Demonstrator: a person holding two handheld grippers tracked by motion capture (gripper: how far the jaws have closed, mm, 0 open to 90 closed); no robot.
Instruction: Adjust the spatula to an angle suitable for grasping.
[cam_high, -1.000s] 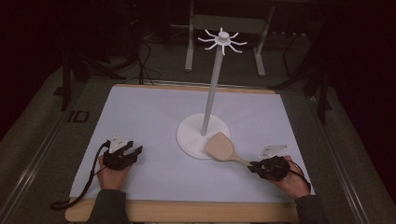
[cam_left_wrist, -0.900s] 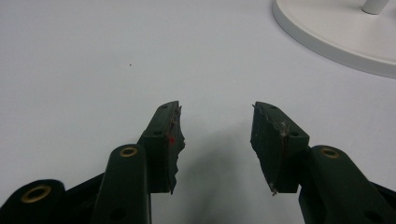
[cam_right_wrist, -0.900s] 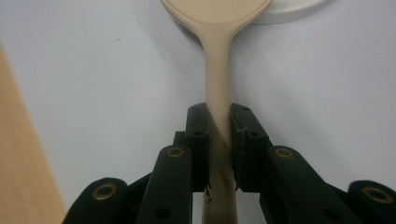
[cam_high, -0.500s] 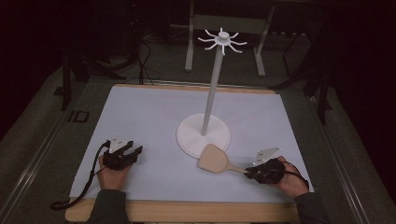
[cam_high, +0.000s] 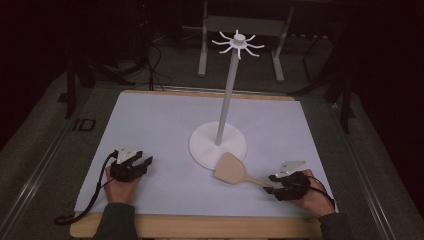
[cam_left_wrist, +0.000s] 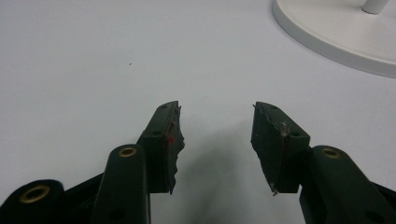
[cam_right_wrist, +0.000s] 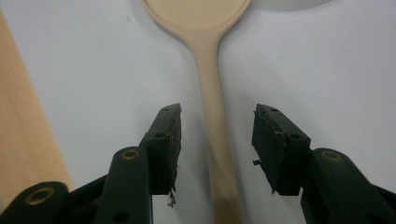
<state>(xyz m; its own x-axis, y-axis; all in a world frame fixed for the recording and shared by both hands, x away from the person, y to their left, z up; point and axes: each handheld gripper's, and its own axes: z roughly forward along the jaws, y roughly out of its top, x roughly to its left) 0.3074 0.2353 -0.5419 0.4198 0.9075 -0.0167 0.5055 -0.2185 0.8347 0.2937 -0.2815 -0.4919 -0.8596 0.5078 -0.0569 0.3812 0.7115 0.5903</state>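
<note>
**Right hand-held gripper letting go of the wooden spatula on the desk**

The right hand-held gripper (cam_high: 272, 184) is resting low at the near right part of the desk (cam_high: 165, 125), and its jaws have just been opening. In the right gripper view they are standing wide apart, with the handle of the wooden spatula (cam_right_wrist: 212, 93) lying between them on the white surface and touching neither pad. The spatula (cam_high: 235, 170) is lying flat, its handle running straight out ahead of this gripper and its broad blade pointing away from it, toward the round base of the white stand (cam_high: 217, 145). From above, the blade's far edge is sitting at the rim of that base; whether it is overlapping the rim or just touching it is not clear. A strip of the desk's wooden edge (cam_right_wrist: 23, 140) is showing at the left of the right gripper view.

The left hand-held gripper (cam_high: 137, 161) is sitting at the near left part of the desk, well apart from the spatula. Its jaws are also standing open, with bare white surface between them. In the left gripper view, the stand's base (cam_left_wrist: 336, 32) is lying ahead of it and off to its right. The stand's thin pole is rising upright from the base to a crown of short hooks (cam_high: 238, 42) at the top.
</note>
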